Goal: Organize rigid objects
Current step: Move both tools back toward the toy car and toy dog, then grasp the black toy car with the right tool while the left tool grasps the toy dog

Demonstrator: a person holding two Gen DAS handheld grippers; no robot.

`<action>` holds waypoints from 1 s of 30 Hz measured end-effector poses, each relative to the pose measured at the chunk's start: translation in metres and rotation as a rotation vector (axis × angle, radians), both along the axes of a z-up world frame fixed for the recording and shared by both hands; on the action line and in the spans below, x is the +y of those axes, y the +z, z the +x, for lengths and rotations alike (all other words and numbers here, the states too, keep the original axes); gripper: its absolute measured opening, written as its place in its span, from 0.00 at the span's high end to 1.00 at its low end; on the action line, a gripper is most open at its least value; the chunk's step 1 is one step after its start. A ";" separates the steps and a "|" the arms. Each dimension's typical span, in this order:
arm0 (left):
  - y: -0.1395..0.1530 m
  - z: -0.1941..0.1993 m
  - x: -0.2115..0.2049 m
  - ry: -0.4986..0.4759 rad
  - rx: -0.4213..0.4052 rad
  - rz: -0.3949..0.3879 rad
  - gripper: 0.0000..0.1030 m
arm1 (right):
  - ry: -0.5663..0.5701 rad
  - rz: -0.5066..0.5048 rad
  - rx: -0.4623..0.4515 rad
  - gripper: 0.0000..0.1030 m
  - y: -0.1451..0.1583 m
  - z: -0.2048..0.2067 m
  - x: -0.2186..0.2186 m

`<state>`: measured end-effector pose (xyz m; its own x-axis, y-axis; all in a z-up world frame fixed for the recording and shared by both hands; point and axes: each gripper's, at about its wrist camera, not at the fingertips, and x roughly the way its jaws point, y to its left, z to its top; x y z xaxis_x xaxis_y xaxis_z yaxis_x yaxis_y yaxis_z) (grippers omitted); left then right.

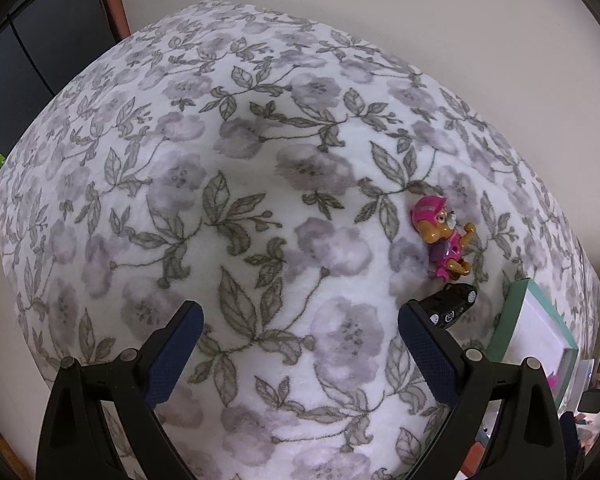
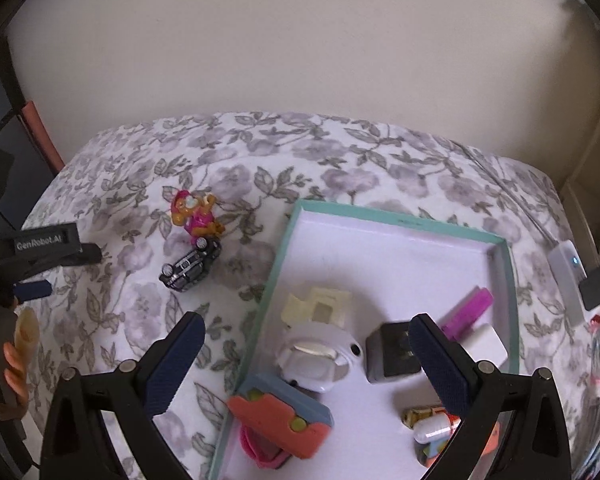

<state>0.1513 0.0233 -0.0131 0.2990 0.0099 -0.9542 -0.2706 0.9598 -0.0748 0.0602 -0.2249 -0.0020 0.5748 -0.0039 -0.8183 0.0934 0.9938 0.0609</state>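
Observation:
A pink-helmeted toy dog figure (image 1: 444, 240) (image 2: 194, 216) lies on the floral blanket (image 1: 240, 200). Just in front of it sits a black toy car (image 1: 452, 306) (image 2: 190, 266). My left gripper (image 1: 300, 316) hovers open over bare blanket, its right finger close beside the car. My right gripper (image 2: 306, 330) is open above a teal-rimmed box (image 2: 404, 222) holding a white round gadget (image 2: 316, 356), a dark cube (image 2: 392, 354), a cream plastic piece (image 2: 320, 304), a magenta stick (image 2: 470, 308) and an orange-and-blue toy (image 2: 284, 420). Both grippers hold nothing.
The box (image 1: 512, 320) edge shows at the right in the left wrist view. A white adapter with cable (image 2: 566, 276) lies right of the box. The left gripper's body (image 2: 44, 240) and a hand (image 2: 14, 360) appear at the left. A cream wall stands behind the bed.

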 end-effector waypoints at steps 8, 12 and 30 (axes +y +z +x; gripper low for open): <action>0.001 0.013 -0.008 -0.028 -0.002 -0.015 0.05 | 0.022 0.017 -0.037 0.00 0.005 0.021 0.006; 0.000 0.023 -0.013 -0.052 -0.002 -0.052 0.05 | 0.026 0.040 -0.033 0.00 -0.001 0.035 0.003; -0.031 0.057 -0.004 -0.195 -0.005 -0.017 0.05 | 0.328 -0.036 0.028 0.00 -0.042 0.085 0.076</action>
